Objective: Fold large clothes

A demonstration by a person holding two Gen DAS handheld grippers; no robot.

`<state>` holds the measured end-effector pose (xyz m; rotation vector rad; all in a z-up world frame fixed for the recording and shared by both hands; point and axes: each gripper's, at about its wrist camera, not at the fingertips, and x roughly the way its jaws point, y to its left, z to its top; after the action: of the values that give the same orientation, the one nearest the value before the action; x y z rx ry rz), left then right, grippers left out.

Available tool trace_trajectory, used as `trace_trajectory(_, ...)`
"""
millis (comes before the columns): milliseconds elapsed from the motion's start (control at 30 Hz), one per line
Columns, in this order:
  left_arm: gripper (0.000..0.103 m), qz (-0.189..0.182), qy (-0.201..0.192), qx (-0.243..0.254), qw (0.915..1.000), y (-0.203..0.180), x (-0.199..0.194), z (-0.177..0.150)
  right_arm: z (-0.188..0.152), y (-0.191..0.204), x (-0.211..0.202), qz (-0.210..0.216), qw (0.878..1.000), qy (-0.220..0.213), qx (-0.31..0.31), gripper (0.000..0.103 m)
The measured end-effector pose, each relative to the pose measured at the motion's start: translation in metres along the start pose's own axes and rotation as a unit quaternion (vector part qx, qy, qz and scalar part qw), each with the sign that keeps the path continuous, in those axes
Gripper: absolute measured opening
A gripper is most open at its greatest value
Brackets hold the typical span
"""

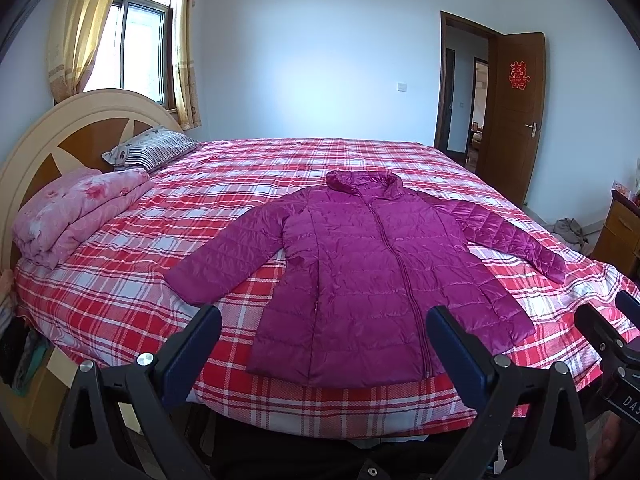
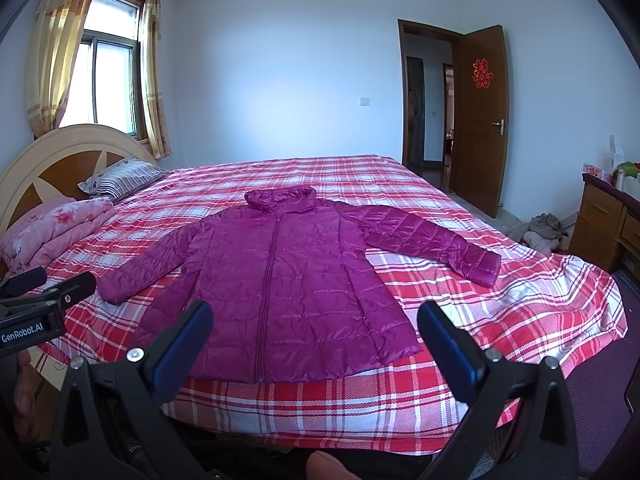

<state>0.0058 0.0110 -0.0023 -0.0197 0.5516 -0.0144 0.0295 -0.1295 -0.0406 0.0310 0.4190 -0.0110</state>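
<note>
**A:** Where are we in the fold?

**B:** At the very start, by my reading. The purple down jacket (image 1: 372,276) lies flat and zipped on the plaid bedspread (image 1: 120,288), front up, both sleeves spread out, nothing folded over yet. I'm holding both tools back at the near edge of the bed.

**A:** Grippers?

**B:** My left gripper (image 1: 324,344) is released, jaws wide apart, nothing between them; it hovers short of the hem. My right gripper (image 2: 316,338) is the same: spread wide, empty, above the hem and not touching it.

**A:** Where exactly is the jacket from your side?

**B:** Dead ahead at twelve o'clock in both wrist views, collar at the far end, hem towards me. In the left view one sleeve (image 1: 224,260) runs out towards nine o'clock, the other (image 1: 516,236) towards two o'clock.

**A:** How does it look?

**B:** Quilted, shiny, puffy, a little wrinkled across the body. I'd expect it to be slippery and springy, so folds may want to pop open.

**A:** Next move?

**B:** I'd judge a sleeve comes first: take each tool out to a cuff, pinch the fabric only, not the bedspread under it, and carry the sleeve across the chest.

**A:** Anything nearby?

**B:** A folded pink quilt (image 1: 76,216) and a striped pillow (image 1: 148,148) at ten o'clock, well apart from the jacket.
</note>
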Motion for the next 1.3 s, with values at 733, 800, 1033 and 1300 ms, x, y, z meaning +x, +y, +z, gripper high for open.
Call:
trace_trajectory(733,0.102,0.005,-0.002,0.0,1.0,-0.0009,0.0016,0.001,0.0001,0.0004,0.0002,0.0,1.0,0.001,0.001,0.103)
trace_trajectory(800,0.102,0.005,-0.002,0.0,1.0,-0.0007,0.0016,0.0011,0.0001,0.0001,0.0002,0.0,1.0,0.001,0.001,0.103)
trace_trajectory(1033,0.102,0.006,-0.004,-0.001,1.0,0.0013,0.0021,0.001,0.0002,0.0003,0.0002,0.0,1.0,0.001,0.001,0.103)
trace_trajectory(1300,0.102,0.007,-0.004,-0.001,1.0,0.0058,0.0032,0.0021,0.0,0.0014,0.0002,0.001,1.0,0.0,0.001,0.103)
